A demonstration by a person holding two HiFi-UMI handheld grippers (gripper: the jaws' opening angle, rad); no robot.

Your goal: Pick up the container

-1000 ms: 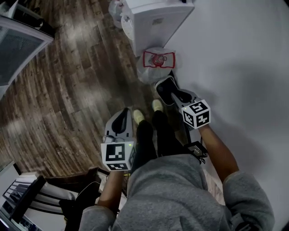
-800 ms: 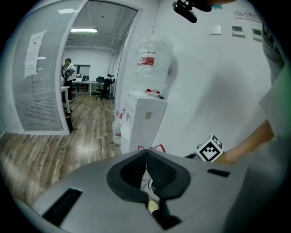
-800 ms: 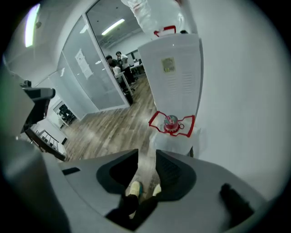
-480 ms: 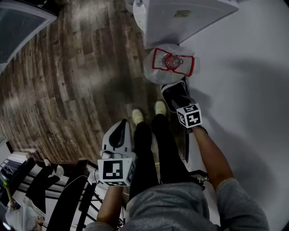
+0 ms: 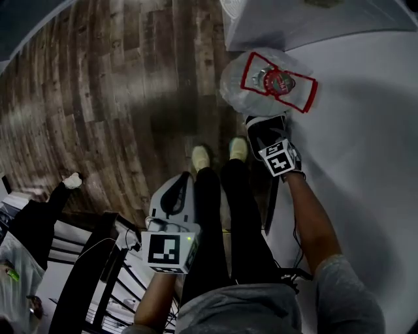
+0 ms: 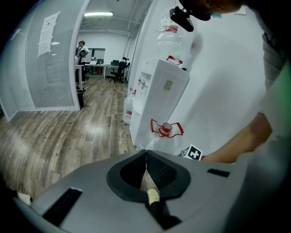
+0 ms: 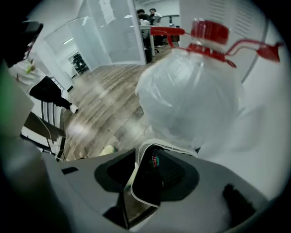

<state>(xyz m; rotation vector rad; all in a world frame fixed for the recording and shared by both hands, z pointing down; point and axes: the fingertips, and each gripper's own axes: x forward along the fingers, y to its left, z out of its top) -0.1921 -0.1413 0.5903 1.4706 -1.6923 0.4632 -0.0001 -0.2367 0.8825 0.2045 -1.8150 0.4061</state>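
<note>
Head view: the person is standing on a wood floor [image 5: 117, 98] and looking down at their own shoes [image 5: 200, 157].

The container [image 5: 261, 85], a large clear jug with a red cap [image 5: 279, 79] and a red handle, is sitting at the upper right of the frame. It is placed where the floor meets the white wall [image 5: 366, 163], just below a white dispenser [image 5: 294, 19].

The right gripper [image 5: 264, 128] is pointing steeply down, just under the container in the frame. Whether it is touching the container cannot be told from here. In the right gripper view its jaws are standing well apart, having just been opening, and nothing is lying between them. The container [image 7: 191, 91] is filling the upper right of that view just beyond the tips, cap upward.

The left gripper [image 5: 175, 189] is hanging at lower centre-left beside the person's leg, well apart from the container. In the left gripper view its jaws are pressing together on nothing. The container [image 6: 166, 136] is showing in mid-frame at the foot of the dispenser.
</note>
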